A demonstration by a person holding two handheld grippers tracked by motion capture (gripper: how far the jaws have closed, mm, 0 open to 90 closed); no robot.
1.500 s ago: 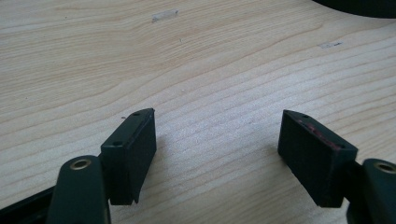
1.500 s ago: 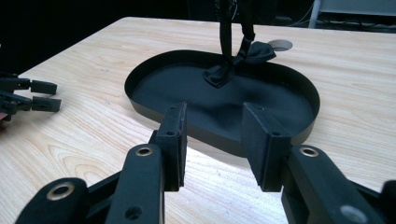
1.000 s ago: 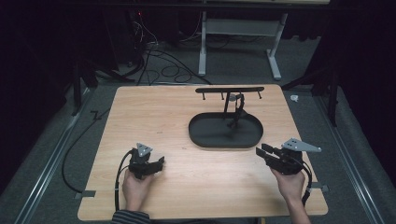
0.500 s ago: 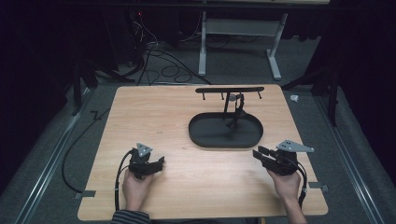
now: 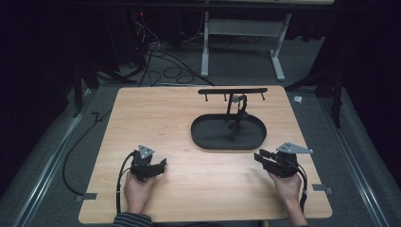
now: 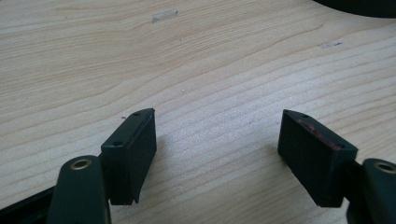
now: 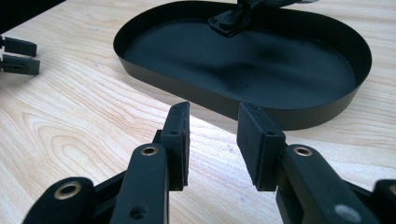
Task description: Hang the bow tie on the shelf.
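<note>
**Right tongs line up on the tray, left tongs wait**

High view: both hands rest near the front edge of the wooden tabletop [image 5: 156, 118]. The left tongs [image 5: 163, 164] sit low at the front left, well apart from everything else. The right tongs [image 5: 258, 155] lie at the front right and point inward toward the black oval tray [image 5: 208, 140], which sits right of centre and carries a thin stand with a crossbar [image 5: 232, 91] over its far rim. Something dark hangs from the bar down into the tray; what it is cannot be made out.

Left gripper view: the left tongs [image 6: 217, 140] are spread wide with nothing between the jaws, only bare wood beneath. A curve of the tray [image 6: 359, 7] shows at the top right corner.

Right gripper view: the right tongs [image 7: 212, 140] are parted by a narrow gap and hold nothing. They hover just above the wood, near the tray's front wall [image 7: 261, 109] but not touching it. The dark hanging piece [image 7: 233, 18] meets the tray floor at the far side.

Judged from this, the step in hand is the approach: the right tongs are aimed at the tray. The next move probably calls for going forward and either straddling the thin rim or reaching over it to the hanging piece.
</note>
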